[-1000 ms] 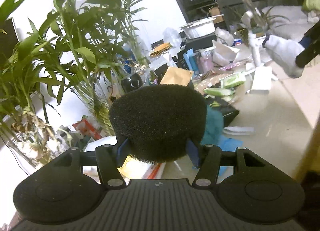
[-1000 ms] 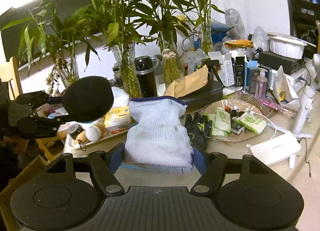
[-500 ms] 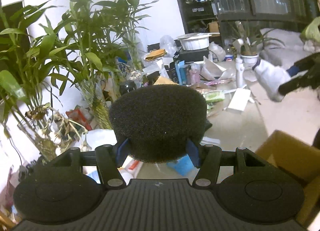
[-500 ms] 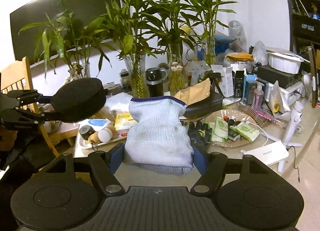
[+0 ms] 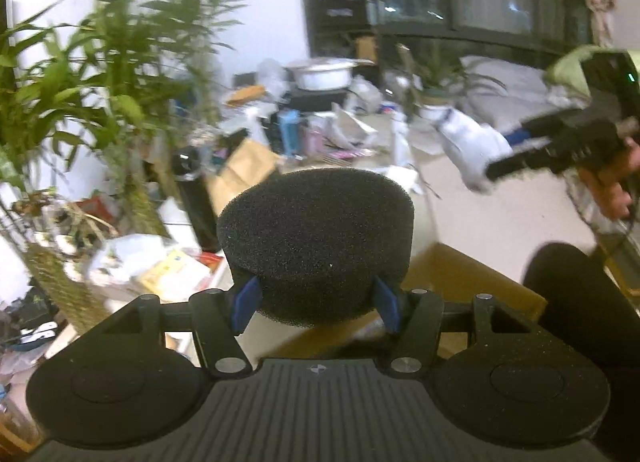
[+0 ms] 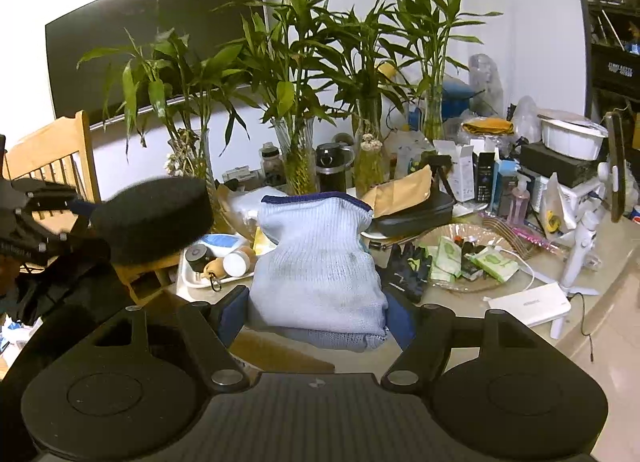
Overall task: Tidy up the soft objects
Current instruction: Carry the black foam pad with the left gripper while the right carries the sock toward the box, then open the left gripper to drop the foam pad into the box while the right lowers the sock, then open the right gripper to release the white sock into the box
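My left gripper [image 5: 316,304] is clamped on the black sponge [image 5: 316,246], my right gripper [image 6: 318,320] on the blue knit cloth [image 6: 318,262], each hiding mid-frame clutter behind it.

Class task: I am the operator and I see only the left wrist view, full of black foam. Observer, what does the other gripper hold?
Observer: The right gripper is shut on a pale blue knit glove with a dark blue cuff.
Operator: My view is blurred. What lies on the table beyond that glove?
Observer: A pair of black gloves, beside a clear dish of green packets.
Operator: How does my black foam sponge look from there?
Observer: A flat thick disc, held edge-on in the left gripper.
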The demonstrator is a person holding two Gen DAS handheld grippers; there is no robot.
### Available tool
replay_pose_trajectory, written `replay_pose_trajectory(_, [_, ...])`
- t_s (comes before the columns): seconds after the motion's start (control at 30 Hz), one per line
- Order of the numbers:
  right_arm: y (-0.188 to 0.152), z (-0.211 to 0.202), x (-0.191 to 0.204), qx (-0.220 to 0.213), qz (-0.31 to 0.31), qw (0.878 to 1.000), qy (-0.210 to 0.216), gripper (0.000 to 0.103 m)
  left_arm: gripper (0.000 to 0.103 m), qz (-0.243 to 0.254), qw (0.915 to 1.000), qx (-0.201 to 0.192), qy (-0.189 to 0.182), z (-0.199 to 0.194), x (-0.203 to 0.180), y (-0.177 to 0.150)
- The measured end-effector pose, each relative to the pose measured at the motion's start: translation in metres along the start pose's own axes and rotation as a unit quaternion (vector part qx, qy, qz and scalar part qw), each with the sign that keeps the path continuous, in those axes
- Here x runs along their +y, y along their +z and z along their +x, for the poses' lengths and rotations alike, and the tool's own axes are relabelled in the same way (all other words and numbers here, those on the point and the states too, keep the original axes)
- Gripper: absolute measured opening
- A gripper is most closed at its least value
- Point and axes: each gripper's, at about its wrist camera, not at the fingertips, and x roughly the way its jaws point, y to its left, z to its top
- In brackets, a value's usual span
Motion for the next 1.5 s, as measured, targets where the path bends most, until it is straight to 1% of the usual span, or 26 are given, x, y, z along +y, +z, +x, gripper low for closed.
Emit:
replay_pose_trajectory(0.1, [0.0,-0.011,0.001,-0.006,-0.002,1.0,0.0,0.074,0.06,0.006,0.9997,0.011,-0.023,0.005,-0.013,-0.005])
replay_pose_trajectory(0.27, [-0.003,-0.021,0.003,-0.013,0.002,1.0,0.001,0.074,0.07,0.007,0.9978,0.01,-0.065,0.014,-0.032,-0.018])
replay_pose_trajectory(0.33, [-0.004,-0.022,0.003,-0.014,0.005,1.0,0.001,0.074,0.077,0.005,0.997,0.017,-0.075,0.017,-0.037,-0.024])
replay_pose_trajectory(0.47, [-0.008,-0.024,0.003,-0.013,0.01,1.0,0.004,0.074,0.079,0.0,0.9964,0.014,-0.084,0.011,-0.039,-0.033])
replay_pose_trajectory(0.7, [-0.016,-0.027,0.005,-0.005,0.013,1.0,0.005,0.074,0.079,-0.031,0.9982,0.015,-0.05,-0.003,-0.029,-0.04])
replay_pose_trajectory(0.87, [-0.023,-0.025,0.007,0.002,0.021,1.0,0.013,0.074,0.079,-0.044,0.9988,0.012,-0.02,-0.013,-0.024,-0.045])
replay_pose_trajectory(1.03, [-0.027,-0.019,0.016,0.008,0.024,0.999,0.025,0.074,0.079,-0.071,0.9974,0.007,-0.013,-0.019,-0.017,-0.047])
replay_pose_trajectory(1.27, [-0.019,-0.012,0.033,0.004,0.019,0.998,0.057,0.074,0.079,-0.087,0.9962,0.003,-0.002,-0.022,-0.011,-0.049])
replay_pose_trajectory(1.33, [-0.017,-0.007,0.037,0.007,0.021,0.997,0.073,0.076,0.079,-0.09,0.9959,0.001,0.0,-0.022,-0.01,-0.049])
replay_pose_trajectory(1.37, [-0.017,-0.003,0.038,0.013,0.024,0.996,0.083,0.082,0.079,-0.091,0.9959,0.001,0.0,-0.022,-0.009,-0.049])
replay_pose_trajectory(1.4, [-0.018,0.003,0.038,0.025,0.028,0.995,0.095,0.091,0.079,-0.091,0.9958,0.001,0.001,-0.022,-0.009,-0.05])
replay_pose_trajectory(1.43, [-0.019,0.011,0.039,0.04,0.031,0.993,0.103,0.095,0.079,-0.092,0.9958,0.0,0.002,-0.022,-0.009,-0.05])
replay_pose_trajectory(1.47, [-0.021,0.017,0.041,0.051,0.029,0.993,0.101,0.097,0.079,-0.091,0.9958,-0.001,0.003,-0.023,-0.01,-0.05])
replay_pose_trajectory(1.5, [-0.022,0.02,0.043,0.054,0.023,0.994,0.095,0.097,0.079,-0.091,0.9959,-0.002,0.003,-0.024,-0.01,-0.05])
